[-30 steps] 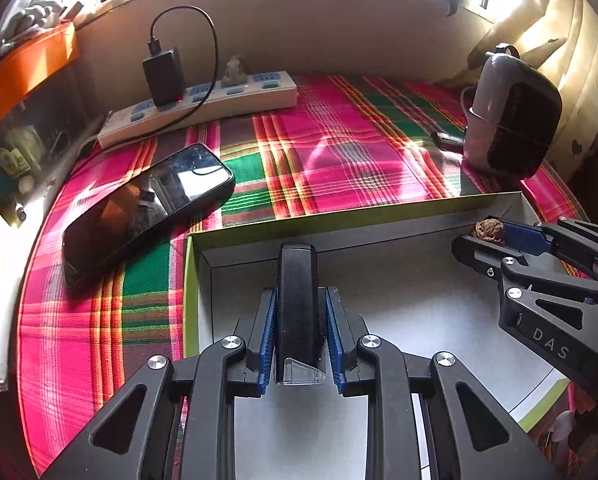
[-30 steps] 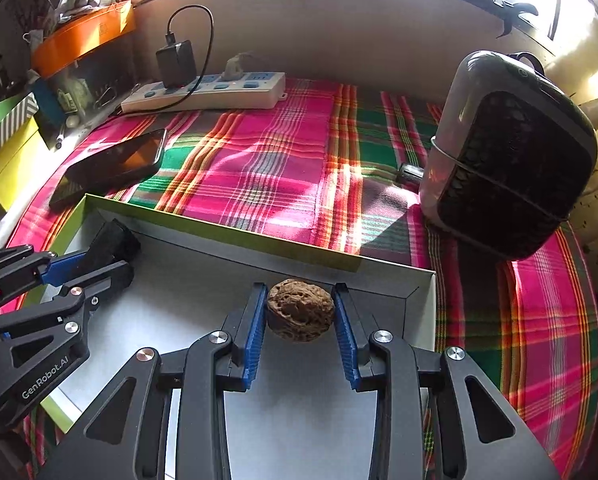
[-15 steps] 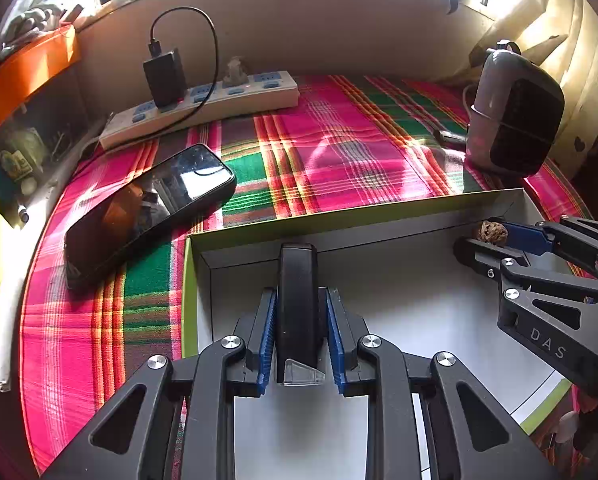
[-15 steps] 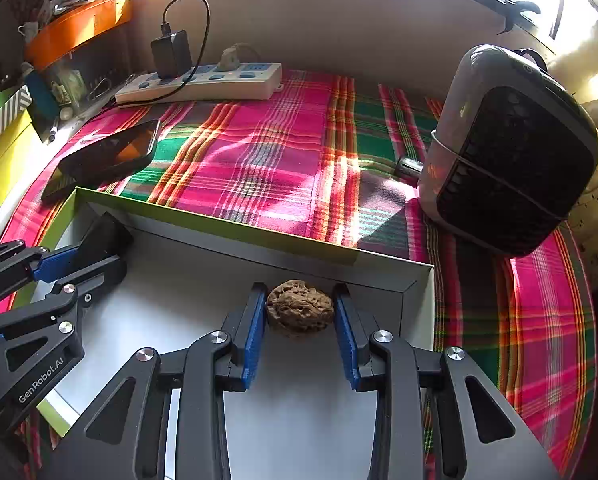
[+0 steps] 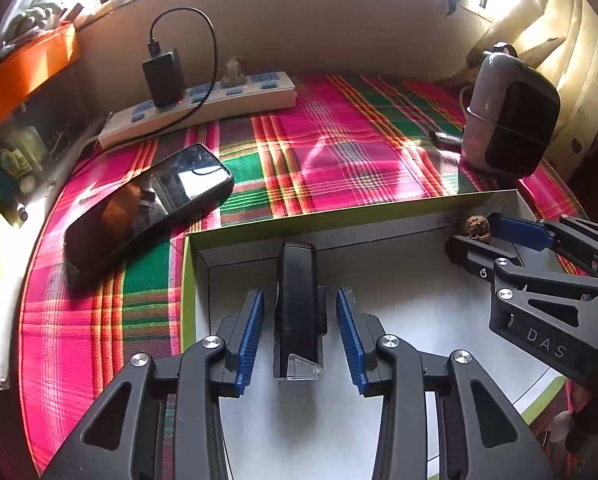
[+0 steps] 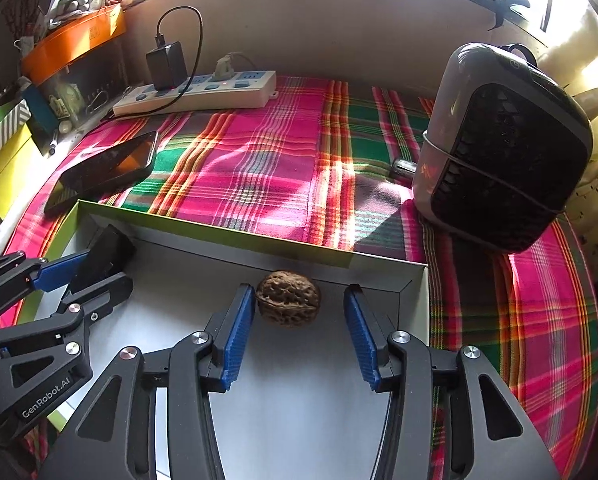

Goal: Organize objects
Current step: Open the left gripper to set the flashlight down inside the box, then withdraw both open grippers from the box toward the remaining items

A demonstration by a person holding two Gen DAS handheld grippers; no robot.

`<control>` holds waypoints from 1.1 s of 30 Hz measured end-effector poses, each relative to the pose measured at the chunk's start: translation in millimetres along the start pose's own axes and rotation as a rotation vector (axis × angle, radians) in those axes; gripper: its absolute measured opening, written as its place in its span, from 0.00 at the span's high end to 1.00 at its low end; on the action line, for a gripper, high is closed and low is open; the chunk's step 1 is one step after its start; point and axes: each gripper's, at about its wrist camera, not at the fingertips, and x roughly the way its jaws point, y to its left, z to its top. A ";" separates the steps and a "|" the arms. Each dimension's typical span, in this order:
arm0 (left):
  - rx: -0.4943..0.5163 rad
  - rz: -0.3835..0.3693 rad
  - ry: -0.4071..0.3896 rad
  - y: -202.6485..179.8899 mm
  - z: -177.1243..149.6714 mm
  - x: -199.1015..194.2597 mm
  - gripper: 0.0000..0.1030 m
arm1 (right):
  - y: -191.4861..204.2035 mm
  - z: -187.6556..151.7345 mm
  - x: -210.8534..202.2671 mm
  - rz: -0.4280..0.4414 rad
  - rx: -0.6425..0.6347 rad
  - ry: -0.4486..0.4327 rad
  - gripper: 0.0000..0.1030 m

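Both jaws just opening in the box (image 6: 219, 236): left gripper (image 5: 299, 332) straddles a black device (image 5: 297, 304), right gripper (image 6: 299, 332) frames a walnut (image 6: 288, 298).

You had plaid cloth (image 5: 339, 152) over surface. Phone (image 5: 147, 208) lay left, power strip (image 5: 203, 104) far left, grey heater (image 5: 511, 128) far right, green-edged tray (image 5: 339, 220) near you.

Both grippers are built of matte black angular links with triangular cut-outs, joined by round silver screw heads, and each finger carries a ribbed blue pad. The left gripper (image 5: 299, 334) bears white "GenRobot.AI" lettering along its side. The right gripper (image 6: 299, 334) shows pale "DAS" lettering on its outer link.
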 end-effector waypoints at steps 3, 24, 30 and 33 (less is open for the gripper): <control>-0.010 -0.007 0.002 0.8 -0.4 -2.2 0.63 | -0.1 -0.3 -2.9 -0.001 0.006 -0.010 0.51; -0.013 -0.005 -0.093 -5.7 -20.5 -55.3 0.61 | 1.6 -21.8 -52.2 0.002 0.024 -0.108 0.47; 0.006 0.015 -0.125 -9.8 -31.5 -73.9 0.61 | 5.4 -34.7 -69.2 0.002 0.022 -0.137 0.47; 0.009 0.015 -0.130 -11.8 -38.1 -79.8 0.61 | 5.7 -41.0 -77.6 0.001 0.017 -0.150 0.47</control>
